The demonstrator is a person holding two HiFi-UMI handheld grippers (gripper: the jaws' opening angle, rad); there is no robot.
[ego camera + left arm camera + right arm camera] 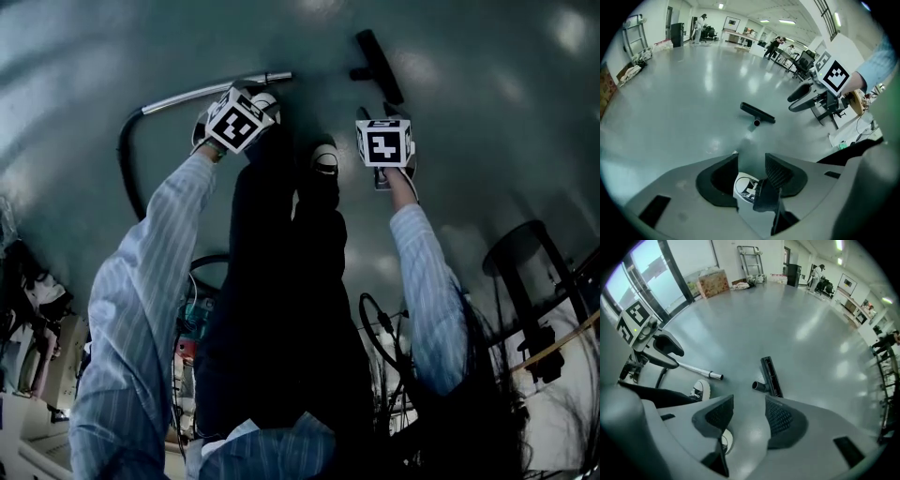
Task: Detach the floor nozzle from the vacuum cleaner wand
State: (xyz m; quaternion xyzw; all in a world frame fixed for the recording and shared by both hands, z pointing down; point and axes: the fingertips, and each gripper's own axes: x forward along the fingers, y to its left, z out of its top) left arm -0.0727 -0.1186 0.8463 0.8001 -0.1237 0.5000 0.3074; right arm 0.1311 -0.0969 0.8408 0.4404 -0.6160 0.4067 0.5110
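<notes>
The black floor nozzle [378,64] lies on the grey floor by itself, apart from the wand. The metal wand [216,89] lies to its left, its open end toward the nozzle and a black hose [127,164] curving off its far end. Both grippers hang above the floor over the person's shoes. My left gripper [751,161] is open with only floor and a shoe showing between its jaws; the nozzle [757,113] lies beyond it. My right gripper [748,404] is open and empty, pointing down, with the nozzle [769,376] just ahead and the wand [696,370] to the left.
The person's shoes [323,157] stand between wand and nozzle. A black stool [525,253] and cables sit at the lower right. An office chair base [829,110] stands behind the right gripper. Cardboard boxes [712,283], a hand cart [750,254] and people stand far off.
</notes>
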